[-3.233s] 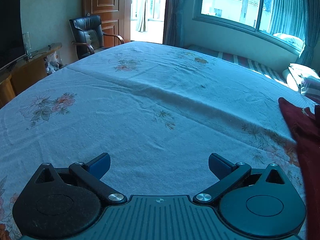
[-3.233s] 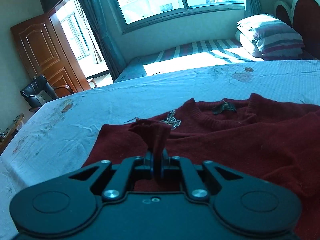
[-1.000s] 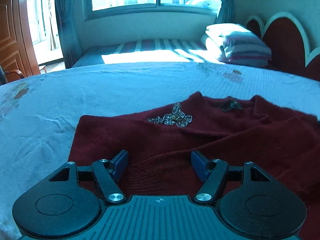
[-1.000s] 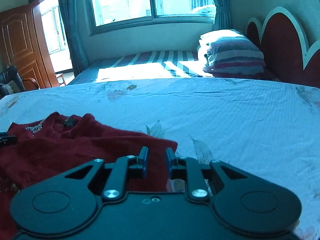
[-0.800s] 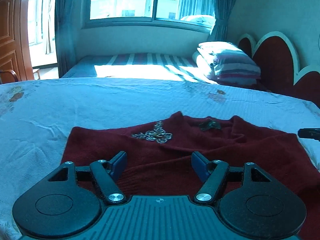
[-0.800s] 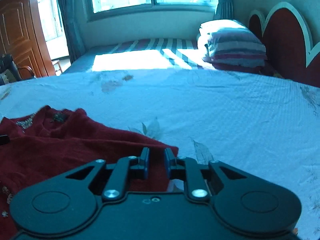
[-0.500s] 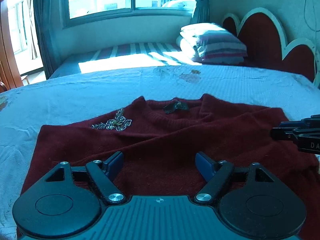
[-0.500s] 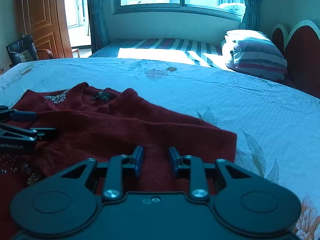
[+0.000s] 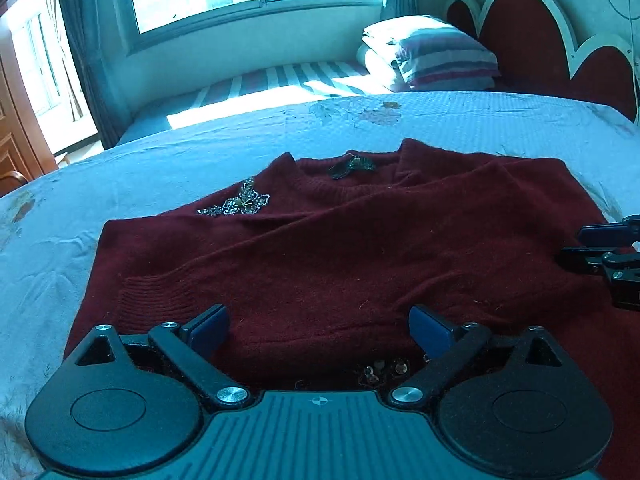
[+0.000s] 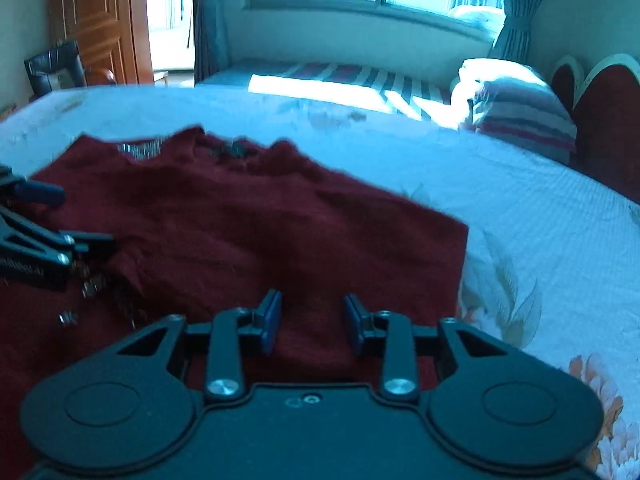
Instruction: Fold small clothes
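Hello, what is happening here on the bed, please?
A person holding a gripper in each hand is folding a dark red sweater that lies on the floral bedsheet. One sleeve is already laid across the front. The left gripper and the right gripper are both open, low over the near hem of the sweater, and neither holds any cloth at this moment.

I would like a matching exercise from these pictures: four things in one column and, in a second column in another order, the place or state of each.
Things:
1. dark red sweater
2. striped pillows
3. left gripper
4. beaded ornament

Places or states:
A. open, low over the near edge of the sweater
B. on the sweater's chest, left of the neckline
C. lying on the floral bedsheet
D. stacked beside the red headboard

Pairs: 1-C, 2-D, 3-A, 4-B
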Motion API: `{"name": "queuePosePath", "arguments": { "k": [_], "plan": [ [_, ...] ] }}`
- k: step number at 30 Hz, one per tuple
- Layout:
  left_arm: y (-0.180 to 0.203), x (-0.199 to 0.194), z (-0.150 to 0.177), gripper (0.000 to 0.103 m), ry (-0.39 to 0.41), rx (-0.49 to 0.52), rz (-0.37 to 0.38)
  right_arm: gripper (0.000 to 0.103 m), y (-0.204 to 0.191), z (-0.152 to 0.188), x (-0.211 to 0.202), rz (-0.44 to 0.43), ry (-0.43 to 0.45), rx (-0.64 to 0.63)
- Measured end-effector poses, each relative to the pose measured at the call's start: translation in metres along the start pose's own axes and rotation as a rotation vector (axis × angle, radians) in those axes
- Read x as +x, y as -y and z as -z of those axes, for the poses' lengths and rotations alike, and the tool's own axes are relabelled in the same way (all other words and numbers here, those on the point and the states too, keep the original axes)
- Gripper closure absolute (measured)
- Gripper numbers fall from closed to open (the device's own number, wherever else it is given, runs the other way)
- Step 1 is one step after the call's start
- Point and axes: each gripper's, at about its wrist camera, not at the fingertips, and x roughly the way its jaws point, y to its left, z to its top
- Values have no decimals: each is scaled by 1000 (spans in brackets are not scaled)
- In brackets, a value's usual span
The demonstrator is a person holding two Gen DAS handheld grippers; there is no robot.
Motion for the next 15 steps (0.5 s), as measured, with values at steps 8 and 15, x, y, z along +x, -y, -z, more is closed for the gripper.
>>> {"name": "queuePosePath", "arguments": {
  "k": [8, 15],
  "plan": [
    [9, -49, 12, 7, 60, 5, -15, 65, 1, -5, -59, -31, 71, 33],
    [-11, -84, 42, 7, 82, 1, 41, 63, -3, 4, -107, 12, 99, 92]
  ]
}}
